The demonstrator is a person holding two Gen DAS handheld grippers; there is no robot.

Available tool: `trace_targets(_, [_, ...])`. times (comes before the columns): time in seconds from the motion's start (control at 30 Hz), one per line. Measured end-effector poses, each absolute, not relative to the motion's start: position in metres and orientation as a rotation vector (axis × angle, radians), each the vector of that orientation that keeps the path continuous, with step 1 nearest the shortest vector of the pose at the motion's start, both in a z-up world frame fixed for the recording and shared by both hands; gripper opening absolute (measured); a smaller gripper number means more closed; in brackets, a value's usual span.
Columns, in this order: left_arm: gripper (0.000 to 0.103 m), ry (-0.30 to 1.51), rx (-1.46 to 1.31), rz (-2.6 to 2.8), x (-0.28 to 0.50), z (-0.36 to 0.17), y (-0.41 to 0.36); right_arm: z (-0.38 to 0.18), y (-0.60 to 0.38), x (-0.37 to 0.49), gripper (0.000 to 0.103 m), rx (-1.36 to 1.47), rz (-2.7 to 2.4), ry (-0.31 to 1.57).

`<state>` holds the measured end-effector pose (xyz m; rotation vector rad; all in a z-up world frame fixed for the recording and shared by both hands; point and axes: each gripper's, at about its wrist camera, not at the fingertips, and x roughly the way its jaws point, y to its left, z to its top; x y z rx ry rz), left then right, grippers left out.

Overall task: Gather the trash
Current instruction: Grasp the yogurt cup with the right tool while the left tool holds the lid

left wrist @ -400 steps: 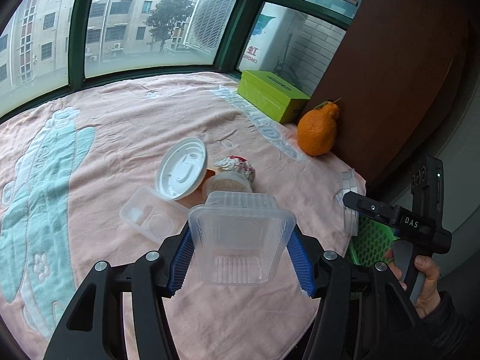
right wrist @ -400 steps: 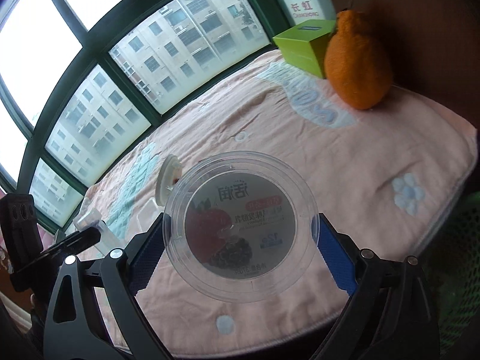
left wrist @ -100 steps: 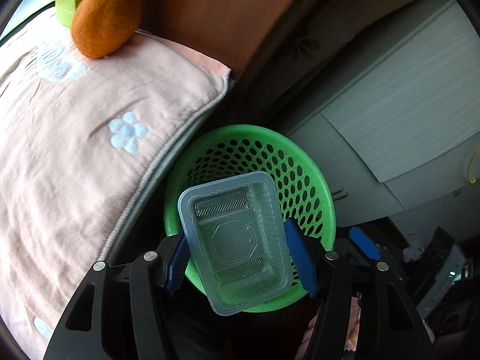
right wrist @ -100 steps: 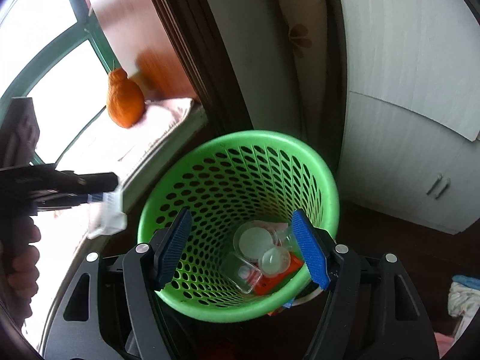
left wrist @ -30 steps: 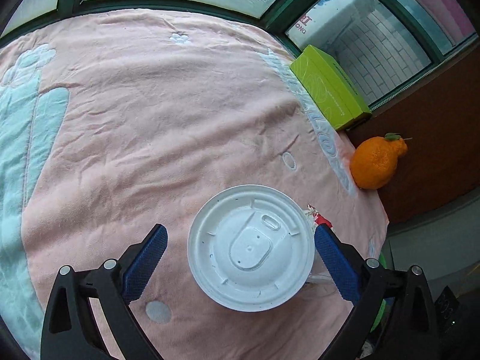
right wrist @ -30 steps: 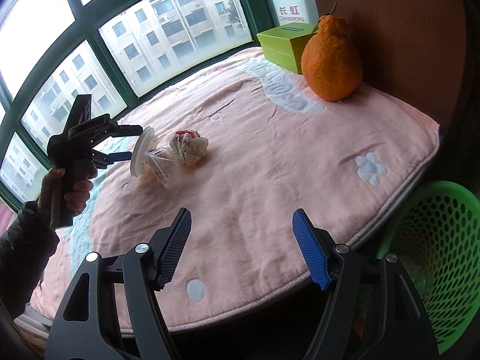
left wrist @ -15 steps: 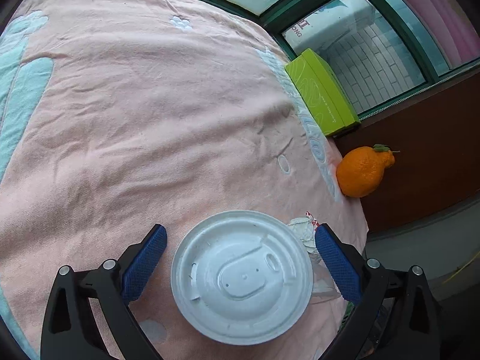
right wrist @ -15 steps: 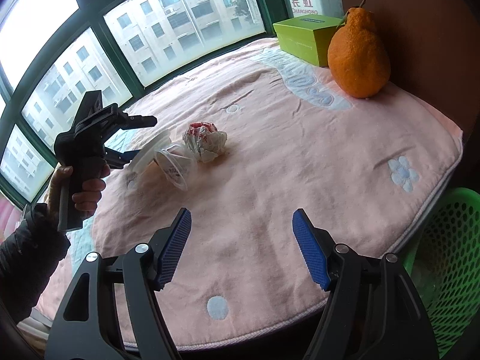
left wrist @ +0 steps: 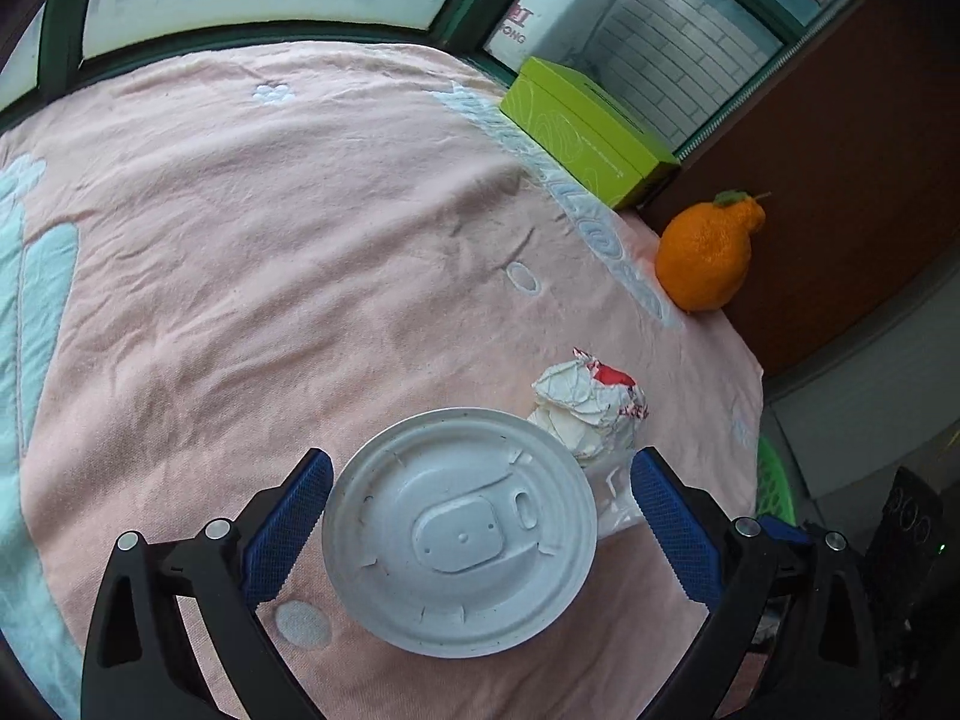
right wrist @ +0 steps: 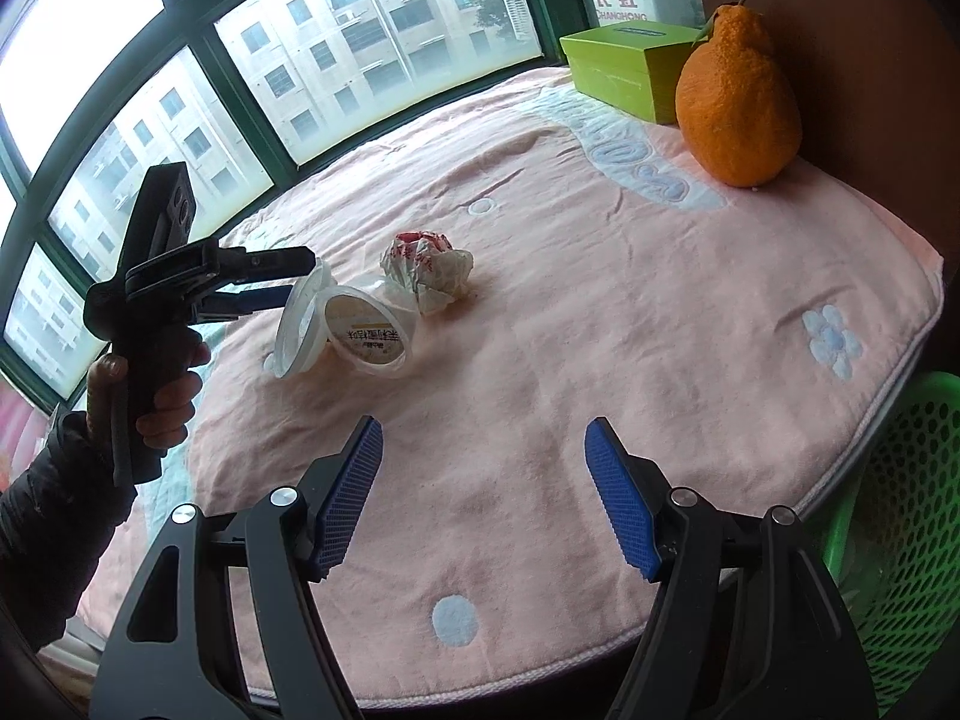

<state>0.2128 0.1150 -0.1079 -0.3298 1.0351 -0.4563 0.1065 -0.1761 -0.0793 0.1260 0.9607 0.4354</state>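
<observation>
Trash remaining on the pink towel is seen to be a clear lidded cup lying on its side and a crumpled wrapper just beyond it, touching or nearly so. In the left wrist view the cup's white lid faces the camera between the blue pads of the left gripper, whose jaws stand wide: a gap is visible on each side of the lid, so nothing is gripped. The lid's disc is set roughly square to the fingers, and the cup's long axis runs away from them toward the wrapper. In the right wrist view the left gripper is shown at the lid's rim, held in a sleeved hand; whether a pad touches the rim cannot be told. The right gripper is held about half open and empty over bare towel at the near edge, well apart from both items, with the green basket to its right below the towel's edge. The left hand is judged much the nearer, and the coming move is judged to depend on closing across the lid's width. An orange fruit and a green box sit at the far right.
</observation>
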Motion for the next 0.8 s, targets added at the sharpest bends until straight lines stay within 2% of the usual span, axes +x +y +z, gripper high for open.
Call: trace_targets(0.8, [0.096, 1.046, 0.063, -0.474, 0.181, -0.121, 0.087, -0.085, -0.160, 0.110, 0.070, 0.099, 0.465, 0.982])
